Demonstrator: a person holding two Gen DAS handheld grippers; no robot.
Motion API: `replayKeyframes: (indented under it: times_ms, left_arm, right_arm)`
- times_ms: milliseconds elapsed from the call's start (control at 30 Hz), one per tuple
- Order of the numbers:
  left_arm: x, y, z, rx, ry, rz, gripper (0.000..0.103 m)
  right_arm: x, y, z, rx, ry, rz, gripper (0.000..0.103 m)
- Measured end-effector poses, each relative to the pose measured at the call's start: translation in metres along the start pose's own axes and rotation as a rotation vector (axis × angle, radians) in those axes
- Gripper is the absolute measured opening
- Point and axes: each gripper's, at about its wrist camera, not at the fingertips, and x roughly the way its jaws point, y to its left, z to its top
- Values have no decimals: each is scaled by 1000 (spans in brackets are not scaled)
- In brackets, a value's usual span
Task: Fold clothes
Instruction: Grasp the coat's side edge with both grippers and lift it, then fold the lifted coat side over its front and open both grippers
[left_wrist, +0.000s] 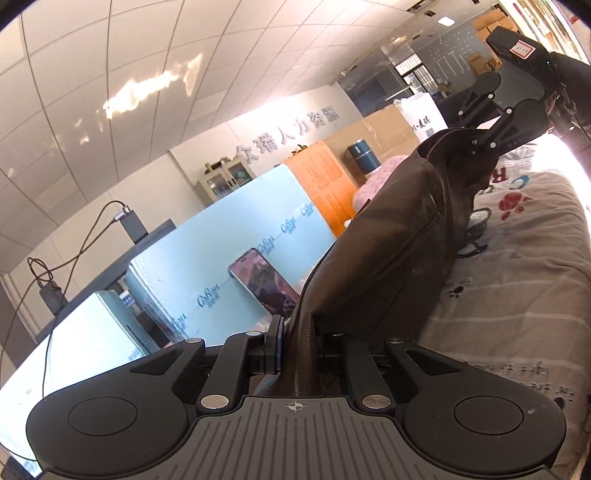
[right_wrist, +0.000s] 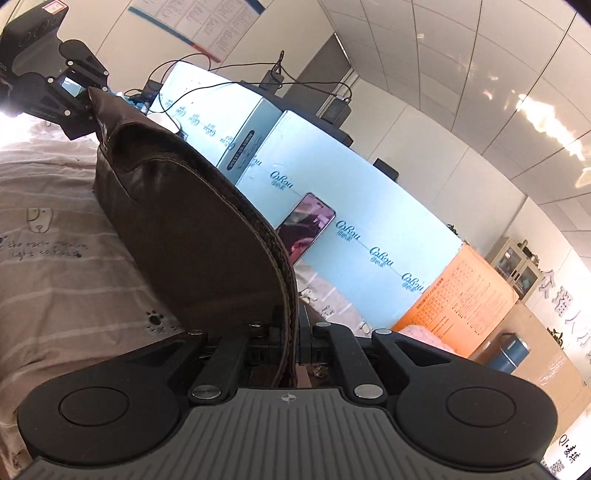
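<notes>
Your left gripper (left_wrist: 295, 354) is clamped on one end of the dark brown garment (left_wrist: 399, 236), and your right gripper (right_wrist: 291, 354) is clamped on the other end; both pairs of jaws stand nearly together with a thick seamed edge of the cloth pinched between them. The garment's long axis runs straight from one gripper to the other: the held edge spans the gap between them, raised off the printed bedsheet (left_wrist: 517, 266), while the lower part hangs down and appears to rest on the sheet. In each wrist view the opposite gripper shows at the far end of that edge, so neither hand is nearer; each holds its own corner. My judgement is that the coming fold turns on keeping this edge taut and level as you carry it across. Count: one garment, two grippers, one bedsheet, one phone (left_wrist: 264, 282) propped against the pale blue boxes (left_wrist: 221, 243), of which at least two stand behind the bed.
</notes>
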Motion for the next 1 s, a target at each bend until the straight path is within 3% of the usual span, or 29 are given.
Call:
replayKeyframes:
  times_ms: [167, 400, 600, 867, 1000]
  left_arm:
    - [56, 29, -5, -21, 39, -7, 11]
    - [118, 52, -25, -48, 125, -81, 11]
    - [153, 56, -43, -55, 191, -136, 13]
    - [174, 65, -60, -117, 207, -163, 22]
    - [171, 81, -68, -188, 218, -138, 38]
  right_arm:
    - [50, -34, -2, 50, -26, 13, 4]
    - [114, -51, -19, 106, 38, 58, 4]
    - [144, -54, -33, 142, 81, 81, 4]
    - [154, -60, -49, 191, 112, 86, 6]
    - [158, -68, -56, 237, 124, 85, 11]
